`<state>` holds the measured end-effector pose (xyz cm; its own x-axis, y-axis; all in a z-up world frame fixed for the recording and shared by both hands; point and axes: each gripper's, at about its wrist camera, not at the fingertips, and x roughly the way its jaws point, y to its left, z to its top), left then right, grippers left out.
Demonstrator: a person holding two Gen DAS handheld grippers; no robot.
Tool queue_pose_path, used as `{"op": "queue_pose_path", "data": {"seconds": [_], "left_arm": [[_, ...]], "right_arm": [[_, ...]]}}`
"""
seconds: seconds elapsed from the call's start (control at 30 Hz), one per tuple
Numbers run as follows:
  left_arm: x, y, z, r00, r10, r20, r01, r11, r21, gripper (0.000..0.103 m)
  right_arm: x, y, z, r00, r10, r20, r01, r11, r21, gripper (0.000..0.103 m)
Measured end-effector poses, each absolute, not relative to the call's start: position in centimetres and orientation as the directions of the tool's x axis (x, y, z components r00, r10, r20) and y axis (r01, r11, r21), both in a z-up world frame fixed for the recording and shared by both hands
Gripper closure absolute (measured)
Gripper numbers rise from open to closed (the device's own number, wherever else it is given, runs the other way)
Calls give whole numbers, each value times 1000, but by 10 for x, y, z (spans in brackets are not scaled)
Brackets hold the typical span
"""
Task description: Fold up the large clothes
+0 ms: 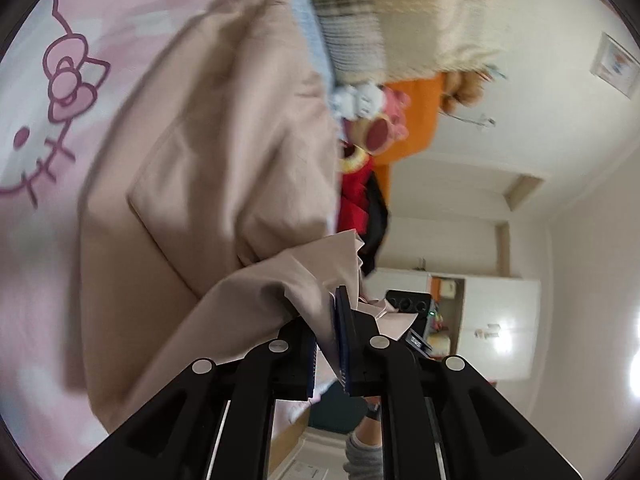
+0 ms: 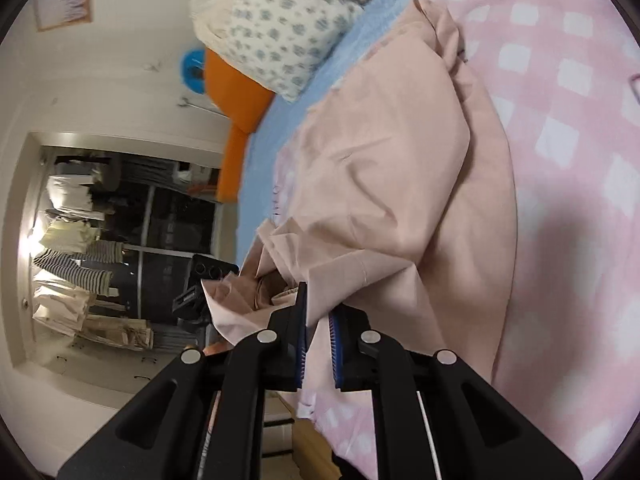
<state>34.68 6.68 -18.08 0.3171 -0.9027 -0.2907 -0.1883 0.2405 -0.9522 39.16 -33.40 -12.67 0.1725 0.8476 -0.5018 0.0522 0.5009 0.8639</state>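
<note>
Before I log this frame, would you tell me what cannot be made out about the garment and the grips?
- Garment type: left wrist view, motion blur and bunched folds hide its shape.
- Gripped edge: both views, the fabric disappears between the left tongs and the right tongs.
- Garment's near end: right wrist view, the gripper body covers it.
- Bedspread extent: cut off by the fisheye rim.
- Plush toys: blurred, kind unclear.

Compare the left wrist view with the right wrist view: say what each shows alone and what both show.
Left wrist only: the cat print on the pink bedding, stuffed toys, a white cabinet. Right wrist only: a floral pillow, hanging clothes by a dark window. Both: the beige garment lying on the pink checked bedding, each gripper, left and right, shut on its edge, and the orange headboard.
</note>
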Motion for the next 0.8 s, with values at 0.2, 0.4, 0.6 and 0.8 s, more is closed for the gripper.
{"op": "queue_pose_path", "data": {"seconds": [0.2,0.4,0.6,0.8], "left_arm": [[371,75,-252,379,-890,-252,-306,136,-942,89],[358,83,-268,398,-900,-181,-311,53,-949,86],[369,82,-231,402,-888,-226,-255,128,-958,76],[343,106,-137,507,-809,-298,-51,317,-947,65]], "right_arm": [[428,-336,-180,195,850,-489,112,476,872,92],[427,-358,-163,245,860,-448,131,428,894,25],[389,-359,-55,411,841,-351,-259,477,840,37],[389,-284,-60,285,764,-579,-428,642,636,75]]}}
